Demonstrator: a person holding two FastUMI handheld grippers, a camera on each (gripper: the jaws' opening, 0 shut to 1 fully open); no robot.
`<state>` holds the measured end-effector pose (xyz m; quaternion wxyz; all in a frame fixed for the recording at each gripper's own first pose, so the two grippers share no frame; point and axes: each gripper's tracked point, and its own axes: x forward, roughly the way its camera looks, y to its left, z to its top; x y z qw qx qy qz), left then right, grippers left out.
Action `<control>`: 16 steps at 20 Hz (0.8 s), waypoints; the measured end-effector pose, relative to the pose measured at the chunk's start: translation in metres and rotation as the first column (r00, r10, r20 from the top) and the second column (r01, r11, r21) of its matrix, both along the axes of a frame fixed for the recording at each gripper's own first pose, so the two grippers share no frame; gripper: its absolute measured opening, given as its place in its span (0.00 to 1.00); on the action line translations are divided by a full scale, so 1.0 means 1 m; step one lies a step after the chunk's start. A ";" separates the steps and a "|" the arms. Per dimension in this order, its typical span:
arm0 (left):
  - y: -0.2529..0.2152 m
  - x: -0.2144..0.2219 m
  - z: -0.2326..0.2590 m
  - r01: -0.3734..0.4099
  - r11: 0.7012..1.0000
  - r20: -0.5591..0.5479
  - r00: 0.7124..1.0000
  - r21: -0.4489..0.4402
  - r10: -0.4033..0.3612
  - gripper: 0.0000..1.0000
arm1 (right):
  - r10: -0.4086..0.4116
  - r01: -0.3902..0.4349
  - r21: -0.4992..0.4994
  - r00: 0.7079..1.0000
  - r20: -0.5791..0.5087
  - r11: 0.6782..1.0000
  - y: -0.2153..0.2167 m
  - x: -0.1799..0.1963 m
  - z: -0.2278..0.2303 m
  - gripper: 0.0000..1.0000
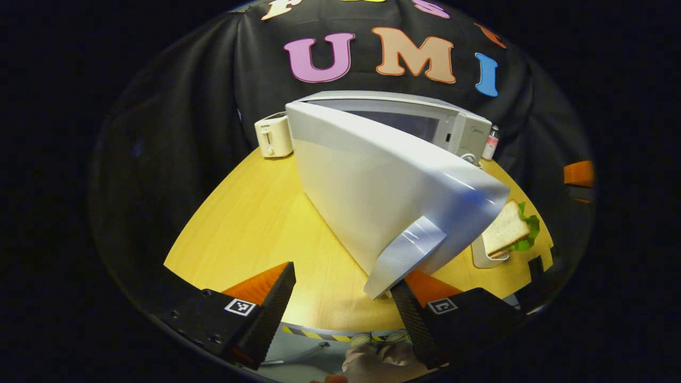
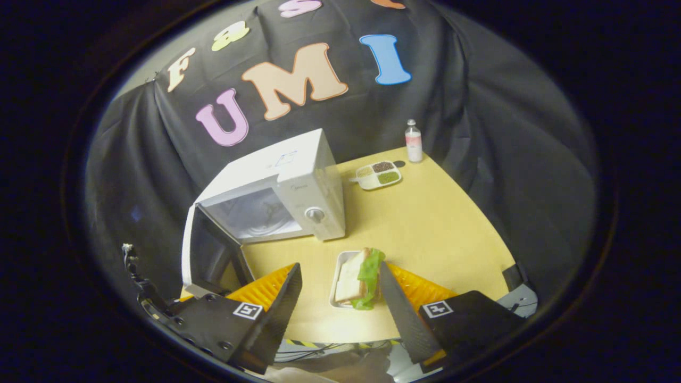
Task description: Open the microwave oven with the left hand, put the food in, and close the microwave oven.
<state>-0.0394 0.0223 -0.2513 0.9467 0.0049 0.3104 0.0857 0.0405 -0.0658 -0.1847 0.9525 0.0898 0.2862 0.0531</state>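
A: Item one, left hand-held gripper [image 1: 343, 298]?

B: I logged it spread, fingers apart, pinching nothing. The door [image 1: 393, 197] stood swung well out, its handle [image 1: 404, 252] just above my right finger.

A: Item two, right hand-held gripper [image 2: 340, 298]?

B: Spread as well, poised over the sandwich [image 2: 359, 276] in its tray [image 2: 336, 276] on the desk [image 2: 436, 223], in front of the microwave [image 2: 282, 191]. I saw no finger pressing on the bread.

A: Method for the step?

B: I judged the loading came next. I would have closed on the tray's rim rather than the soft bread, kept it level, and carried it straight into the cavity [image 2: 255, 215].

A: Edges, room?

B: The door's free edge sat near the desk's front, so I reckoned the left hand should keep clear of it. Open desk lay to the right, before the snack dish [image 2: 379, 174] and bottle [image 2: 413, 141]. A toaster [image 1: 273, 135] stood beside the microwave.
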 end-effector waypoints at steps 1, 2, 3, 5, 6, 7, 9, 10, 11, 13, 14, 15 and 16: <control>0.010 -0.006 0.002 -0.021 1.000 0.004 1.000 0.000 0.021 1.00 | 0.002 -0.002 -0.002 1.000 -0.007 1.000 0.000 0.003 -0.004 0.89; 0.019 -0.012 0.001 -0.044 0.999 0.000 0.999 -0.014 0.044 1.00 | 0.005 -0.005 -0.006 1.000 -0.016 1.000 -0.001 0.006 -0.007 0.89; 0.027 -0.019 0.001 -0.069 0.997 0.000 0.998 -0.031 0.069 1.00 | 0.008 -0.008 -0.009 1.000 -0.025 1.000 -0.003 0.010 -0.012 0.89; 0.040 -0.029 0.001 -0.109 0.992 -0.002 0.994 -0.055 0.109 1.00 | 0.018 -0.018 -0.008 0.998 -0.054 1.000 -0.003 0.016 -0.021 0.90; 0.045 -0.033 0.000 -0.129 0.989 0.001 0.992 -0.070 0.129 1.00 | 0.021 -0.022 -0.009 0.997 -0.069 1.000 -0.004 0.019 -0.026 0.90; 0.049 -0.038 0.000 -0.149 0.985 0.000 0.989 -0.086 0.150 1.00 | 0.022 -0.023 -0.013 0.996 -0.084 1.000 -0.007 0.020 -0.032 0.90; 0.057 -0.048 0.001 -0.180 0.979 -0.004 0.984 -0.093 0.181 1.00 | 0.026 -0.028 -0.017 0.992 -0.120 0.999 -0.011 0.025 -0.045 0.90; 0.060 -0.052 0.001 -0.190 0.979 -0.005 0.982 -0.078 0.190 1.00 | 0.030 -0.032 -0.014 0.990 -0.141 0.999 -0.010 0.026 -0.052 0.90; 0.065 -0.056 0.004 -0.197 0.979 -0.006 0.980 -0.056 0.197 1.00 | 0.034 -0.036 -0.007 0.986 -0.164 0.999 -0.010 0.028 -0.060 0.90; 0.079 -0.064 0.009 -0.222 0.975 -0.006 0.975 0.011 0.222 1.00 | 0.040 -0.039 0.008 0.977 -0.211 0.999 -0.011 0.030 -0.075 0.94; 0.087 -0.068 0.011 -0.242 0.969 0.002 0.970 0.042 0.242 1.00 | 0.042 -0.039 0.014 0.971 -0.234 0.999 -0.011 0.031 -0.083 0.90; 0.095 -0.071 0.015 -0.266 0.962 0.008 0.964 0.057 0.266 0.99 | 0.048 -0.044 0.022 0.964 -0.261 0.999 -0.011 0.029 -0.091 0.93; 0.103 -0.078 0.020 -0.294 0.954 0.021 0.956 0.062 0.293 0.99 | 0.057 -0.050 0.033 0.959 -0.276 0.998 -0.009 0.029 -0.097 0.90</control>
